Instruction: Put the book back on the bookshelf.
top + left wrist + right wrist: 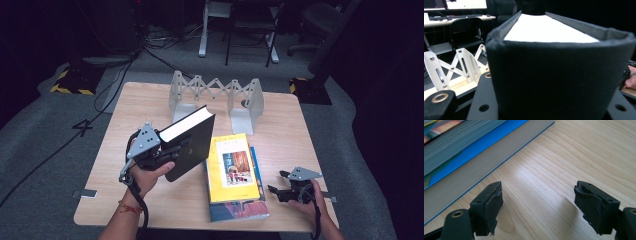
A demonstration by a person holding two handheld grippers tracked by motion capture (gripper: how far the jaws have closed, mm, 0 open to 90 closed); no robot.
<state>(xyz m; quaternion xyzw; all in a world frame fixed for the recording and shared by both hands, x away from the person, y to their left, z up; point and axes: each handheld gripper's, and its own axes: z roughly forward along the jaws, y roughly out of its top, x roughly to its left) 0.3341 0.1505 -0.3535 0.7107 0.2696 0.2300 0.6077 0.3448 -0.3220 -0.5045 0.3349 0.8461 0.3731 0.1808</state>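
I hold the thick, stiff, heavy black book (191, 142) clamped at its spine in the left gripper (167, 152), tilted just before the bookend rack (216, 95); right gripper (280, 190) jaws stand apart, empty.

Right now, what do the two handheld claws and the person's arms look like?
Both claws, the left claw and the right claw, are black, each topped by a grey three-cornered plate with small dark holes. A black cable trails from each along the forearm. In the right gripper view the black rubbery pads look worn and ragged. The forearms are bare of sleeves; a red-and-yellow wristband circles the left wrist.
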